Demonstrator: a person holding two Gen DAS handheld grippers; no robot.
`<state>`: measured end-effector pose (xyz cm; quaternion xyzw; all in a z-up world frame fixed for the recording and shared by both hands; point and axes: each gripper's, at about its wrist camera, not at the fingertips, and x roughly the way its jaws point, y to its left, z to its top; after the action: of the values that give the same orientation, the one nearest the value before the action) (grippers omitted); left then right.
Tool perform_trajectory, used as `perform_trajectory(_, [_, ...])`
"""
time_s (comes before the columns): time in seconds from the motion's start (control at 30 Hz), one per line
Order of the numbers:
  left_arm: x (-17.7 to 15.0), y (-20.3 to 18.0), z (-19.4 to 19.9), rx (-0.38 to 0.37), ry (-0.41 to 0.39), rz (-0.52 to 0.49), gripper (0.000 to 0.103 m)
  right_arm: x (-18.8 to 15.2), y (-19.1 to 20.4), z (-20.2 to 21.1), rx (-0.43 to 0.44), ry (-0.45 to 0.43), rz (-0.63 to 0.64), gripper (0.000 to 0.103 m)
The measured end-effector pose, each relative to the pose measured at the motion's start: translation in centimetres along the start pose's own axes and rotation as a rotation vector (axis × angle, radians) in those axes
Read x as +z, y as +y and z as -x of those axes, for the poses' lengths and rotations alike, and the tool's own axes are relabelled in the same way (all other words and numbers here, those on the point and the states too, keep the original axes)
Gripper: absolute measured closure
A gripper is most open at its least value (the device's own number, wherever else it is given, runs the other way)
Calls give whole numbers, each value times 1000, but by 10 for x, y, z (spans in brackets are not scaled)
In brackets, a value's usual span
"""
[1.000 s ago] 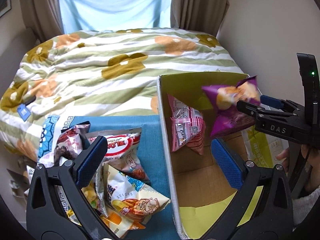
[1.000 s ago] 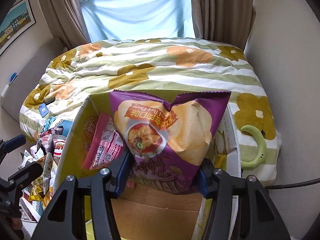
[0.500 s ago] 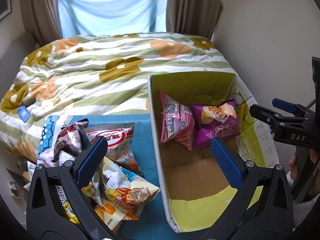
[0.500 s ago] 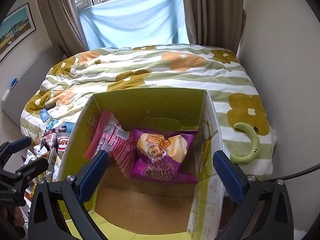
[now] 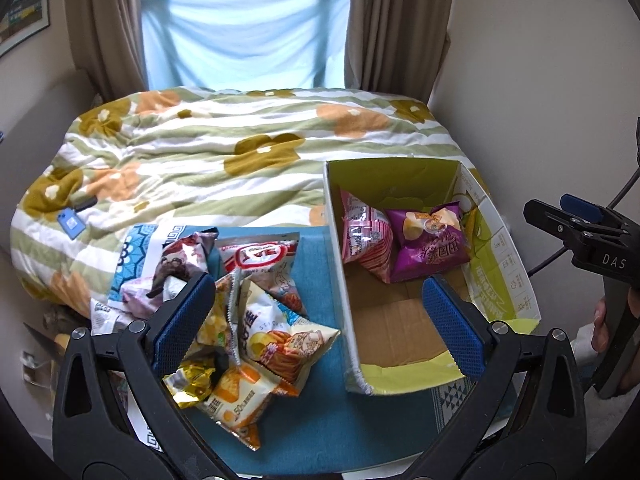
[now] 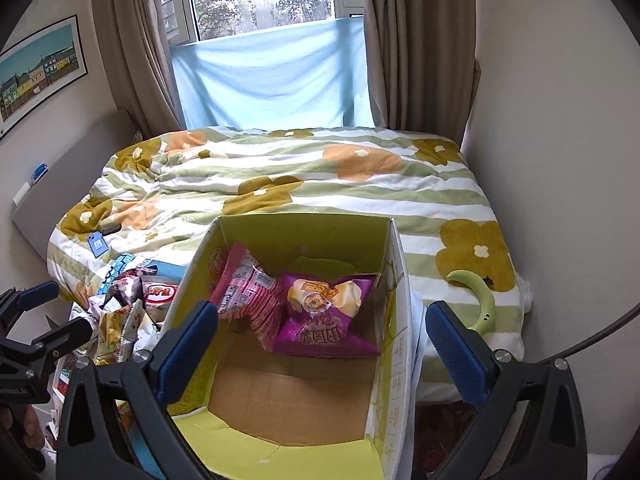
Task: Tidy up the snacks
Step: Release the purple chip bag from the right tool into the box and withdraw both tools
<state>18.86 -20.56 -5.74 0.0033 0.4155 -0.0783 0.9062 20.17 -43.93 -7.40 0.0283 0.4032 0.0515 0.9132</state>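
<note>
**Purple bag lands in the box — both tools free**

Well, here's the change: the purple chip bag (image 6: 326, 316), which a second ago was pinched in the right tool (image 6: 322, 354), now lies inside the cardboard box (image 6: 394, 280), at the far end of it, in the middle of the right wrist view. It leans against the pink snack bag (image 6: 246, 292) just to its left, the two touching. The right tool has let go; its blue pads stand wide at lower left and lower right of the frame with nothing between them, and the view has pulled back and up from the box.

Over in the left wrist view, the left tool (image 5: 318, 322) is spread wide and empty too — no packet between its pads. Below it, in the lower left of the frame, the snack pile (image 5: 256, 320) waits on the blue cloth (image 5: 320, 432), just beside the box's near wall. An orange-and-white stick snack bag (image 5: 286, 340) sits on top, close to the box.

So that's two packets stowed, and plenty of bare cardboard floor showing in the near half of the box. My read: one placement is done and the next pick comes from that pile, probably a top-lying packet. The bags are puffy and slick, so a grab near a sealed edge looks safest.
</note>
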Motion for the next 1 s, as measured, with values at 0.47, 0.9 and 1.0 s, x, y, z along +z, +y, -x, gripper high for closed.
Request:
perform_trajectory(0.47, [-57,127,78,-22,-56,-17,1,-49,96,66,-18,-95,-67,0])
perform_trajectory(0.9, [-91,238,89,-61,-17,-50,1,-95,212,67,-6,-69,-196,0])
perform_trajectory(1.0, [-96,258,76,-54,13,-51,1,-107,228,60,-14,-55,-228,0])
